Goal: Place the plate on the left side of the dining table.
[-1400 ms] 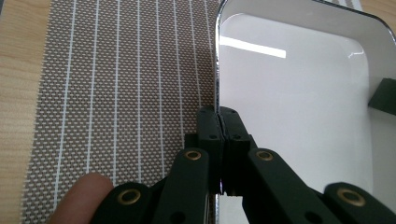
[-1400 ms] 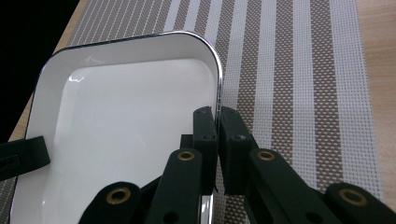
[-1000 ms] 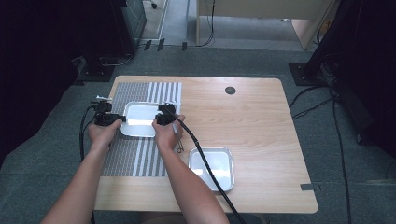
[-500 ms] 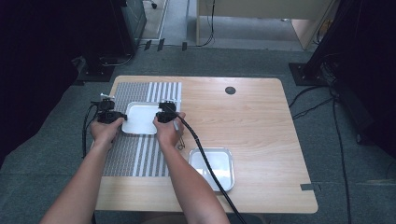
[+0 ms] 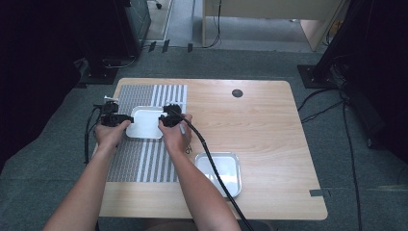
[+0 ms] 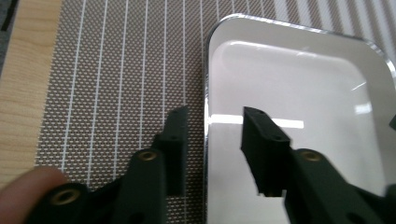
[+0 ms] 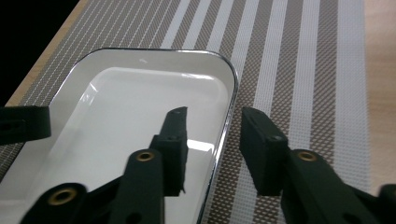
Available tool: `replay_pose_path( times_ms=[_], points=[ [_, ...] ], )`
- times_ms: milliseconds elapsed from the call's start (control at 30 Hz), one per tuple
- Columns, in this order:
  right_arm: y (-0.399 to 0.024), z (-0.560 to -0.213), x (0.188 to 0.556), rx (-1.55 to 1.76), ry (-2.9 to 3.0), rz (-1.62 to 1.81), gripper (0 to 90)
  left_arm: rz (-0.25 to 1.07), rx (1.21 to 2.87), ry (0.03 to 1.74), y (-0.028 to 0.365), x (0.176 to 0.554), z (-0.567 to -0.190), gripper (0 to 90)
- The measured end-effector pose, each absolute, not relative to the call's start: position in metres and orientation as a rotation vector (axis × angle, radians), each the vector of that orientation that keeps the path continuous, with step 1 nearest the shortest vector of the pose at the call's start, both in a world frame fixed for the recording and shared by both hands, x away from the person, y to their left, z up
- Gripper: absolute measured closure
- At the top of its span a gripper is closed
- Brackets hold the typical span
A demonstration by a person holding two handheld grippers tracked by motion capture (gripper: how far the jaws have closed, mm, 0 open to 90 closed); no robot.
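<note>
The white tray [image 5: 146, 122] lies flat on the striped placemat [image 5: 144, 163] at the left of the wooden tabletop [image 5: 269, 139], with the left tongs [image 5: 123, 119] at its left rim and the right tongs [image 5: 162, 119] at its right rim. A second tray [image 5: 226, 169], of shiny metal, sits on the bare wood nearer the person, well apart from the white one; the right forearm and the right tongs' black cable [image 5: 211, 163] pass over its left part. A small dark round disc [image 5: 237, 93] is set in the tabletop toward the far edge.

In the left gripper view the left tongs [image 6: 214, 122] straddle the tray's [image 6: 299, 84] rim, jaws apart, having just been opening, no pad pressing on it; the tray's right side is cut off by the picture's edge. In the right gripper view the right tongs [image 7: 212, 122] likewise straddle the tray's [image 7: 140, 93] rim with the jaws apart, just opened, and the other tongs' jaw shows at the left edge. The hands hide part of the mat in the high view.

The tray is a glossy white rounded rectangle with a shallow well and a thin dark edge line, empty, mirroring the jaws.
</note>
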State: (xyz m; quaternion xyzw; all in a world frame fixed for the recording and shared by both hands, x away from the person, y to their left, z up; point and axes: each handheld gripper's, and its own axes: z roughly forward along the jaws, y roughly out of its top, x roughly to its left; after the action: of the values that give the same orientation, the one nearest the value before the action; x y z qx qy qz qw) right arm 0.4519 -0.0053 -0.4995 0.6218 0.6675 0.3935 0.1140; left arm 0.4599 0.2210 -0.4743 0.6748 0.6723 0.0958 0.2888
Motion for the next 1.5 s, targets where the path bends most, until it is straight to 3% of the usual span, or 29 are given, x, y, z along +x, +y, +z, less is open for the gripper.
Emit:
replay_pose_path(
  times_ms=[67,100,133,267,367,467,600,867,967,1500],
  points=[
    [-0.007,-0.496,0.450,1.770,1.954,1.151,56.8,0.212,1.740,1.775,0.224,0.457,-0.470,51.9],
    [-0.009,-0.493,0.448,1.746,1.953,1.165,53.6,0.188,1.714,1.769,0.226,0.456,-0.469,40.8],
    [-0.009,-0.493,0.448,1.746,1.953,1.165,53.6,0.171,1.703,1.772,0.227,0.455,-0.469,40.8],
    [-0.013,-0.482,0.441,1.654,1.974,1.202,47.1,0.164,1.686,1.742,0.230,0.447,-0.468,18.3],
    [-0.018,-0.476,0.437,1.567,1.993,1.240,42.8,0.207,1.722,1.707,0.229,0.439,-0.466,13.2],
    [-0.027,-0.470,0.433,1.536,1.986,1.286,34.5,0.223,1.721,1.682,0.229,0.430,-0.464,11.0],
    [-0.041,-0.467,0.426,1.487,2.071,1.226,30.0,0.239,1.690,1.643,0.233,0.417,-0.461,11.0],
    [-0.073,-0.463,0.410,1.476,2.039,1.240,28.5,0.261,1.694,1.628,0.236,0.397,-0.470,11.0],
    [-0.080,-0.459,0.404,1.487,2.027,1.205,19.4,0.298,1.710,1.603,0.235,0.389,-0.471,11.0],
    [-0.117,-0.437,0.374,1.485,2.019,1.267,18.0,0.360,1.687,1.514,0.226,0.354,-0.464,10.6]
  ],
)
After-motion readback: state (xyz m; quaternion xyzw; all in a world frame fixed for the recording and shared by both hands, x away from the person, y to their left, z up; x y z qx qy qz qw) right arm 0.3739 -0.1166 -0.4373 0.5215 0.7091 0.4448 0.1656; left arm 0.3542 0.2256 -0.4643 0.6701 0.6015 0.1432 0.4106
